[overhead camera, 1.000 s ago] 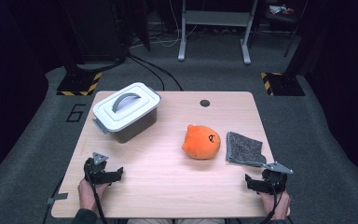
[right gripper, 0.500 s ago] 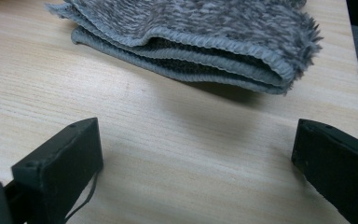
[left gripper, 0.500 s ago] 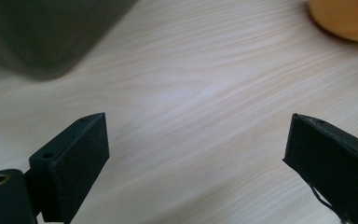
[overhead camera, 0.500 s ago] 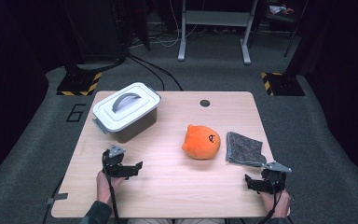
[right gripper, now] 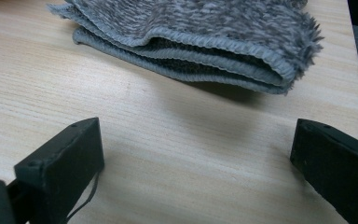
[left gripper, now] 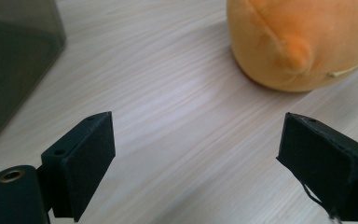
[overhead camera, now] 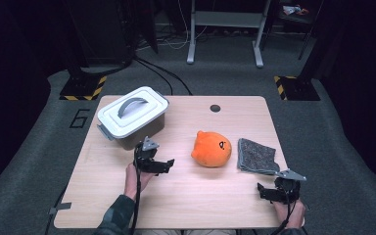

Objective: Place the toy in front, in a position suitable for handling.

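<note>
An orange plush toy (overhead camera: 211, 149) lies near the middle of the wooden table (overhead camera: 200, 205). My left gripper (overhead camera: 160, 165) hovers just left of it, in front of the lidded box (overhead camera: 132, 116), and is open with nothing between its jaws. In the left gripper view the plush toy (left gripper: 298, 42) fills the upper right beyond the wide-apart jaws. A folded grey cloth (overhead camera: 257, 156) lies to the right of the toy. My right gripper (overhead camera: 269, 192) sits near the front right edge, open and empty. The folded cloth (right gripper: 191, 37) lies just ahead of its jaws.
The grey box has a white lid with a grey handle (overhead camera: 131, 104) and stands at the table's back left; its dark wall (left gripper: 14, 60) is close on the left gripper's left. A small dark round grommet (overhead camera: 215, 108) sits near the far edge.
My left gripper has moved forward and rightward from the front left edge to a spot beside the plush toy. The right gripper has stayed put.
</note>
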`<state>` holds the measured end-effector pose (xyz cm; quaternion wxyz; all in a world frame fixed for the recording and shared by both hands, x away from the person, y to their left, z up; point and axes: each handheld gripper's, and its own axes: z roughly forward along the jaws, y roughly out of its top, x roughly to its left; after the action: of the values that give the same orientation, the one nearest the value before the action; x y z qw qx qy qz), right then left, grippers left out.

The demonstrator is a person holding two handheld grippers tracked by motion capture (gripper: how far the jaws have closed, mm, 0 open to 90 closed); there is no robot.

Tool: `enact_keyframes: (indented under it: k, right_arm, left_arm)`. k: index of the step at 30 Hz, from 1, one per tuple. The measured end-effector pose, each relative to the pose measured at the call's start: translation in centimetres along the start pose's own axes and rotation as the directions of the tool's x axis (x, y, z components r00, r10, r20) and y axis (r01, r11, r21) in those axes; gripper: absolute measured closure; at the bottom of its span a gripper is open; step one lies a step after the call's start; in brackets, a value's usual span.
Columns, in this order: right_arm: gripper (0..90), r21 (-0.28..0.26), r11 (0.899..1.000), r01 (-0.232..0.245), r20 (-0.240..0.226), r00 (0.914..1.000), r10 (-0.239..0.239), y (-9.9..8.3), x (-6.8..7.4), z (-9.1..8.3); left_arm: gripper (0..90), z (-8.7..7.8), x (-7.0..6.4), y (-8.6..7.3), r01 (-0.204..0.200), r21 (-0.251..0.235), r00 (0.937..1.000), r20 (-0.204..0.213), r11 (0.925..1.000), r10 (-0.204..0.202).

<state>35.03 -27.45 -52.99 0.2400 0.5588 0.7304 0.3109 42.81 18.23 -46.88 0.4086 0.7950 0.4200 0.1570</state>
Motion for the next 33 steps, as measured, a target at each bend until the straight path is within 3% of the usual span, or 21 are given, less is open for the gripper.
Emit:
enact_keyframes:
  k: [5,15,25,31,33]
  right_arm:
    - [2.1,-0.001,1.0,0.002,-0.001,1.0,-0.002,0.0,0.0,0.0]
    - [2.0,-0.001,1.0,0.002,-0.001,1.0,-0.002,0.0,0.0,0.0]
    - [2.1,-0.001,1.0,0.001,-0.002,1.0,-0.001,0.0,0.0,0.0]
    - [2.7,-0.005,1.0,-0.004,0.004,1.0,0.004,0.0,0.0,0.0]
    - [2.7,-0.005,1.0,-0.004,0.004,1.0,0.004,0.0,0.0,0.0]
  left_arm:
    - [10.7,1.1,-0.6,1.8,-0.01,-0.012,0.9991,0.041,0.9999,0.011]
    - [13.1,3.7,-3.2,5.1,-0.088,0.002,0.9914,0.097,0.9961,0.088]
    - [17.8,6.1,-4.6,6.8,-0.118,0.037,0.9838,0.14,0.9923,0.112]
    - [28.0,7.2,-4.7,6.7,-0.127,0.081,0.9753,0.192,0.9885,0.11]
    - [39.5,7.4,-4.9,6.5,-0.13,0.078,0.9724,0.205,0.9885,0.112]
